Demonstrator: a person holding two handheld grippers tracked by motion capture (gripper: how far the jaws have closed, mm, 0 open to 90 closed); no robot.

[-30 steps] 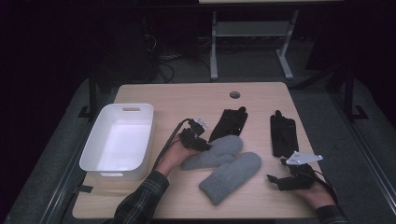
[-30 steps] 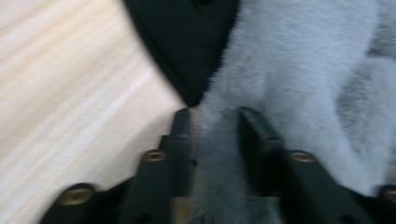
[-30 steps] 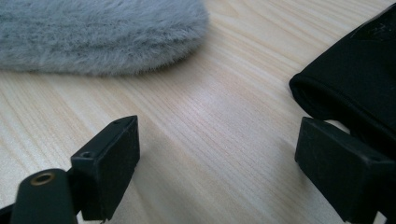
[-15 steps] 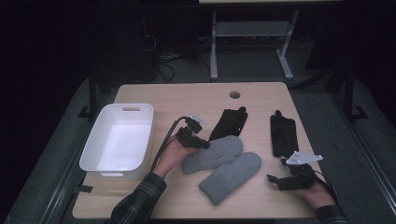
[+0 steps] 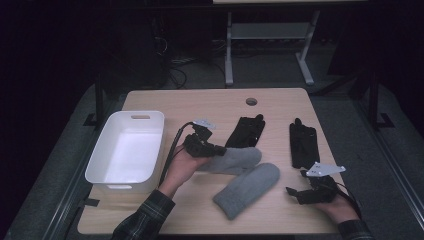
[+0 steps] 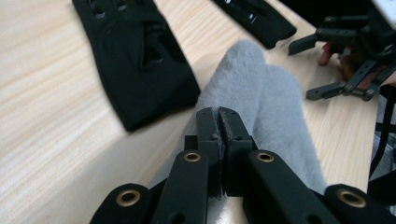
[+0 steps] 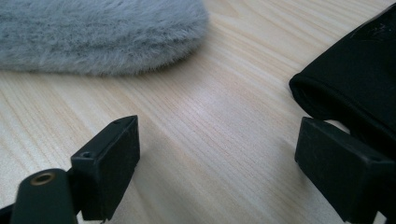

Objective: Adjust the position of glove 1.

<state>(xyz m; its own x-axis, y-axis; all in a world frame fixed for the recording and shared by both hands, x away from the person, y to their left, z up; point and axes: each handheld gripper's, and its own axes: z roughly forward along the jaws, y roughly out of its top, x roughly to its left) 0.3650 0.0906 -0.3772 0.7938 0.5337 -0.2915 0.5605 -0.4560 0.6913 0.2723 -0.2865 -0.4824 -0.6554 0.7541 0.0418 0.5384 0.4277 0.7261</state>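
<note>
2 grey mittens on desk [image 5: 280, 102]: upper mitten [image 5: 232, 160] and lower mitten [image 5: 247, 189], lying side by side, overlapping a bit near mid desk. 2 black gloves: left glove [image 5: 245, 131] just above upper mitten, right glove [image 5: 302, 144] apart, toward right edge. 1 white bin [image 5: 125, 150] at left, nothing inside. 1 round hole [image 5: 251, 101] in desk near far edge.

Left claw [image 5: 216, 149] w/ jaws together, clamped on cuff end of upper mitten; grey fuzz pinched between the pads in left gripper view [image 6: 219, 123]; jaws just been closing. Right claw [image 5: 296, 195] w/ jaws apart, nothing between, resting low on desk near right glove's bottom end, lower mitten to its left.
</note>
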